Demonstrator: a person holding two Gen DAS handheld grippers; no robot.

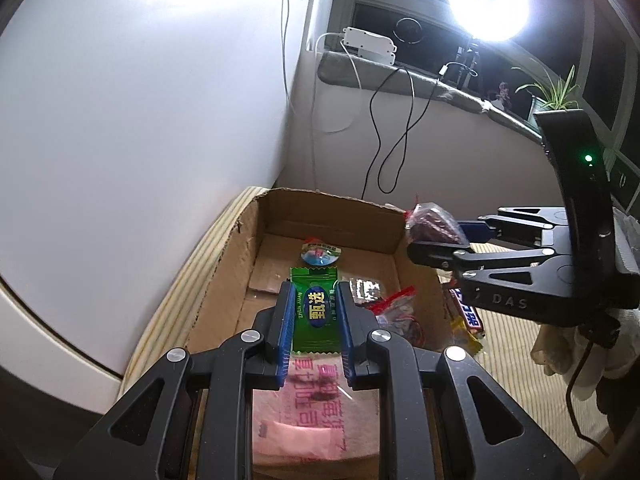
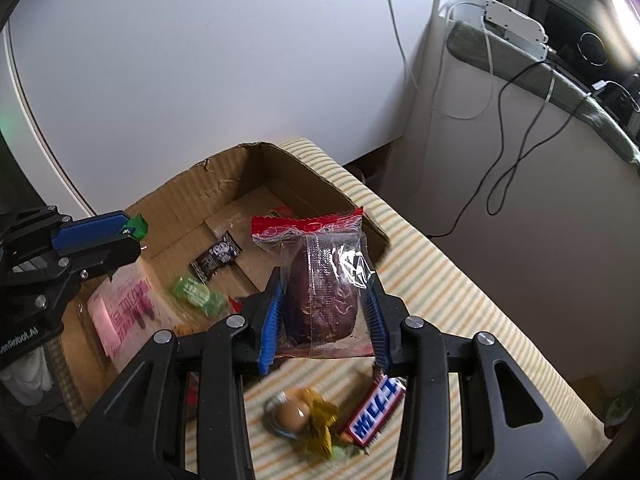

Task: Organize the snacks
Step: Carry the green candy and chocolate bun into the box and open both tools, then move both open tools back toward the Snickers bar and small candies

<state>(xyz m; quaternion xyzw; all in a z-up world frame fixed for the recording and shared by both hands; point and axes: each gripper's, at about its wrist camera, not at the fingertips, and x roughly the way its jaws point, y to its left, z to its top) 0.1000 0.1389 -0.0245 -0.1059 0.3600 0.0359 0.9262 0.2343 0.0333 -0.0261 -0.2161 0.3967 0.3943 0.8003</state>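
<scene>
Roughly halfway, I'd say: left claw (image 1: pixel 314 312) is clamped on a green foil candy packet (image 1: pixel 315 310) over the open brown cardboard box (image 1: pixel 224 280), and several wrapped snacks already sit below it. Right claw (image 2: pixel 322 316) pinches a clear red-topped pouch holding something dark purple (image 2: pixel 320 280) at the box's edge, with a blue chocolate bar (image 2: pixel 376 412) and a gold-wrapped round sweet (image 2: pixel 300 416) waiting on the striped cloth (image 2: pixel 440 300) beneath.

A box (image 2: pixel 224 184) is sitting on a striped cloth (image 2: pixel 440 280) at frame centre; a pouch (image 2: pixel 120 312) and a sachet (image 2: pixel 216 258) are lying inside it, while a bar (image 2: pixel 376 410) is lying on the cloth at the lower right, outside the box
</scene>
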